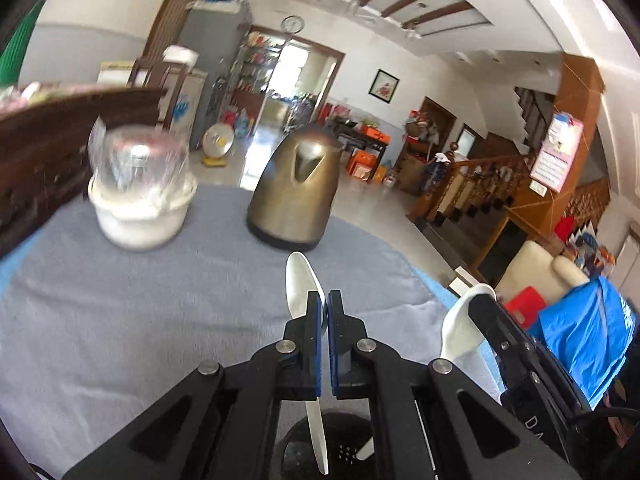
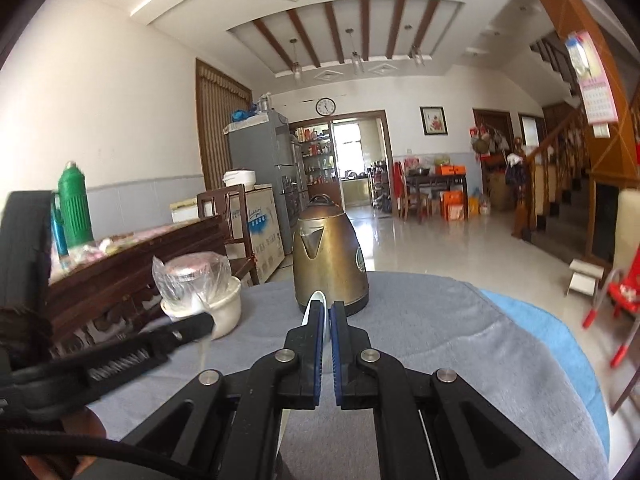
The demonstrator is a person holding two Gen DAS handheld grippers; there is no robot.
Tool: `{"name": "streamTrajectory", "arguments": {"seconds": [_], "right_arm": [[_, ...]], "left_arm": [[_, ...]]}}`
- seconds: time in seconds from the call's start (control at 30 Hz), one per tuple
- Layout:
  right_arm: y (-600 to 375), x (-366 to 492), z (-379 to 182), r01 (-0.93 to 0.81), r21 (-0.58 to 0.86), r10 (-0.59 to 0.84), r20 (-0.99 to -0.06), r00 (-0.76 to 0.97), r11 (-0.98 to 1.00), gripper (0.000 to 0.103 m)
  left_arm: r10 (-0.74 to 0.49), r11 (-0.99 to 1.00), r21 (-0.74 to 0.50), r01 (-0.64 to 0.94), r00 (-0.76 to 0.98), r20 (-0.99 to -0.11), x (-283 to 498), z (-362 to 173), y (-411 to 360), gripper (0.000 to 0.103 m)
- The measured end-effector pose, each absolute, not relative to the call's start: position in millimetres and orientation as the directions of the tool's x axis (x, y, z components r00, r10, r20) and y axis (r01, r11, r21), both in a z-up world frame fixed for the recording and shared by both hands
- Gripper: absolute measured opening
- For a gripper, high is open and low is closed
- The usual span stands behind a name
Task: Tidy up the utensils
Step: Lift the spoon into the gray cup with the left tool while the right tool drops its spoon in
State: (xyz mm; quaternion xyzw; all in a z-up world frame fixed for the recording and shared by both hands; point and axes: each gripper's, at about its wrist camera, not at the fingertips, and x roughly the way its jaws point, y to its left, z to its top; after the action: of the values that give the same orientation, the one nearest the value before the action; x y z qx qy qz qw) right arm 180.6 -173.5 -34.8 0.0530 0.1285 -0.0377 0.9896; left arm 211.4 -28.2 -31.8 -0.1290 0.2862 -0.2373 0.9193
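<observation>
I have each claw clamped on a white spoon — left gripper (image 1: 325,304) on one spoon (image 1: 298,280), right gripper (image 2: 326,314) on another (image 2: 316,300) — both lifted clear of the grey cloth (image 1: 120,320), presumably for carrying toward the dark holder (image 1: 340,440) near me.

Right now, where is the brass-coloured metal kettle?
The brass-coloured metal kettle stands on the grey cloth, beyond both grippers, right of the white bowl.

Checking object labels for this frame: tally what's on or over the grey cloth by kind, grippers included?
Spoons, white, one held in each gripper: 2
Kettle, brass-coloured: 1
White bowl with a plastic-wrapped jar in it: 1
Black holder with holes, below the left gripper: 1
Grippers: 2
Total: 7
</observation>
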Motion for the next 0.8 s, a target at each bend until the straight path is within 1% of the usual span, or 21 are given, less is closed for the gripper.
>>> {"name": "streamTrajectory", "arguments": {"seconds": [0.13,0.27,0.4,0.5,0.6,0.67,0.73,0.8], "right_arm": [[-164.9,180.2,-43.9,0.047,0.06,-0.029,-0.273,0.961,0.997,0.004],[-159.4,175.3,-58.7,0.012,0.062,0.008,-0.315,0.949,0.998,0.004],[-167.8,162.9,-66.3,-0.029,0.141,0.08,-0.37,0.926,0.99,0.006],[-173.4,156.9,-69.8,-0.032,0.192,0.109,-0.405,0.908,0.981,0.007],[-184.4,143.5,-72.9,-0.034,0.27,0.145,-0.405,0.903,0.962,0.007],[-190.0,137.1,-74.0,-0.033,0.303,0.158,-0.397,0.904,0.952,0.007],[-195.9,129.4,-74.0,-0.031,0.338,0.168,-0.385,0.908,0.941,0.007],[-199.5,124.0,-75.3,-0.034,0.369,0.182,-0.375,0.909,0.929,0.007]], "left_arm": [[-0.512,0.853,-0.385,0.353,0.714,-0.477,202.0,-42.5,-22.3,0.003],[-0.512,0.855,-0.372,0.361,0.699,-0.499,188.8,-45.1,-19.4,0.003],[-0.513,0.857,-0.356,0.373,0.686,-0.516,172.1,-48.1,-15.4,0.004],[-0.517,0.856,-0.348,0.383,0.673,-0.529,159.7,-53.0,-10.7,0.005],[-0.522,0.853,-0.347,0.39,0.669,-0.529,144.8,-56.5,-3.8,0.014],[-0.517,0.856,-0.342,0.388,0.676,-0.525,133.6,-58.2,2.1,0.025],[-0.509,0.86,-0.335,0.384,0.683,-0.524,123.8,-59.7,6.0,0.029],[-0.497,0.867,-0.327,0.375,0.683,-0.535,118.3,-63.5,8.6,0.029]]}}
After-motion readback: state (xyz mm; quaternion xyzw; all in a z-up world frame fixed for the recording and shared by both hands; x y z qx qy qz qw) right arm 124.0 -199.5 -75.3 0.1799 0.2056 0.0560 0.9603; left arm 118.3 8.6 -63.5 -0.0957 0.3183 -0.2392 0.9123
